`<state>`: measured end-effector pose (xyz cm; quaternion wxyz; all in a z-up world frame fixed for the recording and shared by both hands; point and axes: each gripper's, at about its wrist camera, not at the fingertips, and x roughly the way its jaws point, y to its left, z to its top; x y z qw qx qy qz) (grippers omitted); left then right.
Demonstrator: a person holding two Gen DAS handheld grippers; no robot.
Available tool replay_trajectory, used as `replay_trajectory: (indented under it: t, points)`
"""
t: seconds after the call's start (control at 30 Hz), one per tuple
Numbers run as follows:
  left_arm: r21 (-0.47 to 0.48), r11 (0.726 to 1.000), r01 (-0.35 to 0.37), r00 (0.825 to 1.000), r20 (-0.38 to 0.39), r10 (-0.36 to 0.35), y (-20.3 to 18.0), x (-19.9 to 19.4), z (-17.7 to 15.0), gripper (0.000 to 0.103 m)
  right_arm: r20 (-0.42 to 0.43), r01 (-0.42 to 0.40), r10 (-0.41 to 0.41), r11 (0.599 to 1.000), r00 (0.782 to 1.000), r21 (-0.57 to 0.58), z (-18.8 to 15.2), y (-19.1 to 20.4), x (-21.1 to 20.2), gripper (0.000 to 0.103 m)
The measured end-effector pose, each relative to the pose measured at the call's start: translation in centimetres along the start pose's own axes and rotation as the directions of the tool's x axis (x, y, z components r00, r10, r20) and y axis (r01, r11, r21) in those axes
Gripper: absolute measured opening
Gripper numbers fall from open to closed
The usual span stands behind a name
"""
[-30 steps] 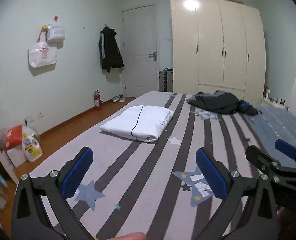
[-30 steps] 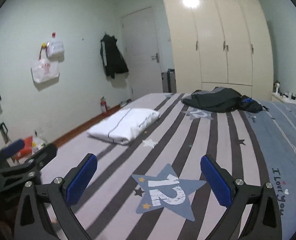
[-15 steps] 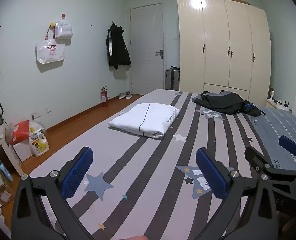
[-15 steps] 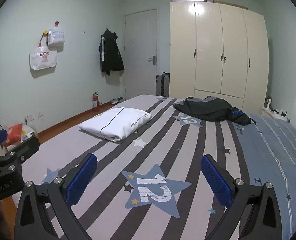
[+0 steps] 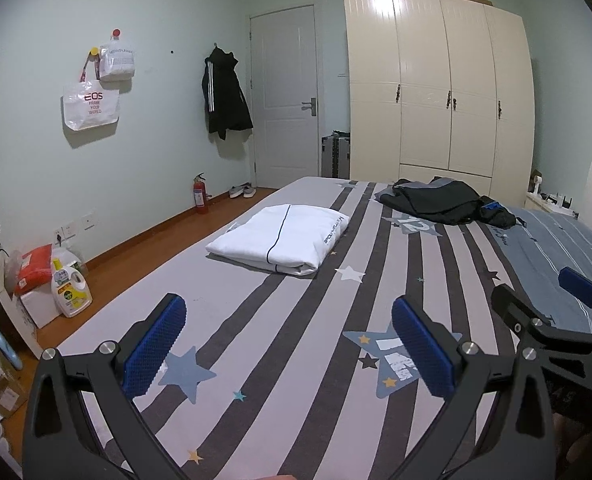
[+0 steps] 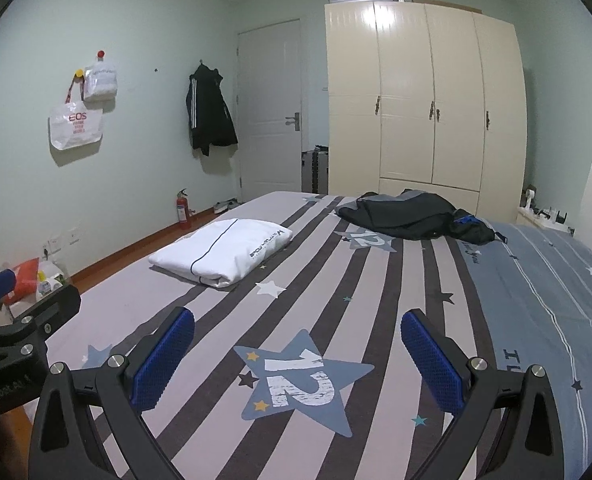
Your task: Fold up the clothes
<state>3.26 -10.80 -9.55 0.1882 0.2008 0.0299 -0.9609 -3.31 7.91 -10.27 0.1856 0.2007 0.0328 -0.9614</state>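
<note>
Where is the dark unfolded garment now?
In both views the dark garment lies crumpled at the far end of the bed, before the wardrobe, right of the folded white garment.

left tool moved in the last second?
Yes. The left tool has pulled back and up: the white folded garment and wardrobe sit farther off, and more of the bed shows.

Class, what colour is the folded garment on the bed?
White with a thin dark line, clearest in the left wrist view.

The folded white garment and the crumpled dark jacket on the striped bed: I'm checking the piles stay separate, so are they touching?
Apart. In the right wrist view, bare striped bedsheet lies between the folded white garment and the crumpled dark jacket.
</note>
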Motion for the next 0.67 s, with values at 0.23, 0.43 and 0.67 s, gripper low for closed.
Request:
replay_trajectory:
  t: [0.23,0.43,0.67]
  points:
    - [0.003,1.000,0.002,1.000,-0.004,-0.002,-0.5,-0.2,-0.2,0.102,0.005,0.011,-0.011,1.000,1.000,0.010,0.1,-0.7,-0.2,0.102]
    - [0.004,1.000,0.003,1.000,0.001,-0.003,-0.8,-0.3,-0.2,0.102,0.004,0.012,-0.012,1.000,1.000,0.019,0.1,-1.3,-0.3,0.102]
    - [0.009,1.000,0.010,1.000,0.003,-0.010,-1.2,-0.4,-0.2,0.102,0.003,0.013,-0.013,1.000,1.000,0.018,0.1,-1.4,-0.3,0.102]
